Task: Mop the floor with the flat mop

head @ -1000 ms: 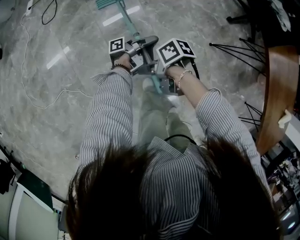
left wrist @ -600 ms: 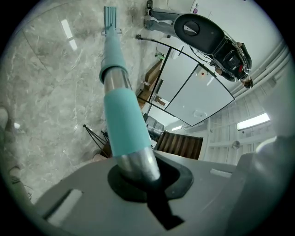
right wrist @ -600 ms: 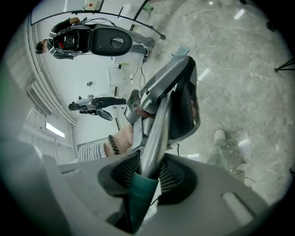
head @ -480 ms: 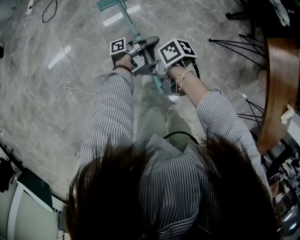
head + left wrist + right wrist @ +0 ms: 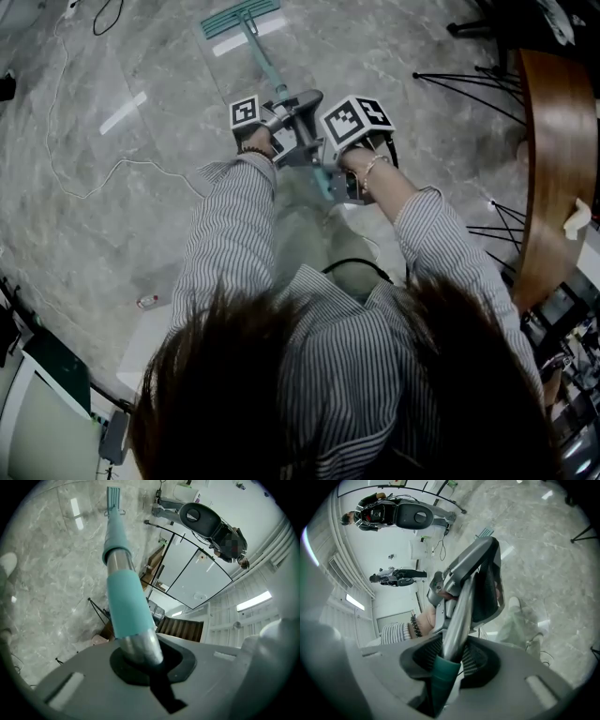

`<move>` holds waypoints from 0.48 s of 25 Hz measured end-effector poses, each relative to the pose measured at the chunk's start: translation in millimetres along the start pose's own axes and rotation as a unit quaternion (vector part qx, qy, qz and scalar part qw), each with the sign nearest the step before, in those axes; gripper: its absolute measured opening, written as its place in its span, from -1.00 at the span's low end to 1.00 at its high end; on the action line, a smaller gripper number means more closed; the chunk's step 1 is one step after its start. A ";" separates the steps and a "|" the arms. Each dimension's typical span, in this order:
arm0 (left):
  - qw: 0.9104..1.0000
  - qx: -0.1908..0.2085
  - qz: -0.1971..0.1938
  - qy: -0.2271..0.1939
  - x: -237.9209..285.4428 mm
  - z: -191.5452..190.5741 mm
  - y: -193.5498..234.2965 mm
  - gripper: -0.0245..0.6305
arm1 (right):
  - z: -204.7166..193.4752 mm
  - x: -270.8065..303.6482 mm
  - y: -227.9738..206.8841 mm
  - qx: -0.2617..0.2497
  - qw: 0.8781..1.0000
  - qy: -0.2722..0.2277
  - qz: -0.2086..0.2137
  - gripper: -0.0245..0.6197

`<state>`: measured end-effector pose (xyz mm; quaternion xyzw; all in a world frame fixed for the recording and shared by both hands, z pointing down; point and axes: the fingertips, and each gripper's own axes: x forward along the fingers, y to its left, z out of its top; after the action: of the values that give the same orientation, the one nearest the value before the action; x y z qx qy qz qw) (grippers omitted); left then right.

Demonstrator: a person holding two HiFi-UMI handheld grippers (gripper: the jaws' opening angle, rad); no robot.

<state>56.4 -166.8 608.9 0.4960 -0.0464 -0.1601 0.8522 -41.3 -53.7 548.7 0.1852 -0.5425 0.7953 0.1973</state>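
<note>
The flat mop's teal head point(image 5: 240, 18) lies on the grey marble floor point(image 5: 122, 216) ahead of me, and its handle point(image 5: 266, 62) runs back to my hands. My left gripper point(image 5: 292, 114) is shut on the mop handle point(image 5: 125, 603), where teal sleeve meets bare metal, with the mop head point(image 5: 113, 497) far down the pole. Just behind it, my right gripper point(image 5: 330, 161) is shut on the mop handle point(image 5: 457, 616) near its teal end. The left gripper's body point(image 5: 474, 581) shows in the right gripper view, right ahead of the jaws.
A white cable point(image 5: 84, 178) snakes over the floor at the left. A curved wooden table edge point(image 5: 553, 169) and thin black metal legs point(image 5: 469, 80) stand at the right. A small red-and-white object point(image 5: 148, 301) lies on the floor at my left. My shoes point(image 5: 520, 620) are beneath the grippers.
The mop head has slid farther forward, away from me, and now shows whole on the floor. Both grippers moved slightly forward and right, still holding the handle.
</note>
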 end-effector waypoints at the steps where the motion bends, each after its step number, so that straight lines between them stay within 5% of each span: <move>1: 1.000 -0.001 -0.002 -0.003 -2.5 -11.2 5.6 -0.90 | -12.5 -0.7 -5.0 -0.001 1.000 0.002 0.000 -0.59; 12: 1.000 -0.005 -0.007 -0.019 -25.4 -149.3 83.1 -0.91 | -160.5 -12.3 -71.7 -0.006 1.000 0.017 0.005 -0.59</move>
<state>86.8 3.3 607.3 0.4891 -0.0583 -0.1753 0.8524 -6.9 119.0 544.1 0.1674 -0.5449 0.7960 0.2038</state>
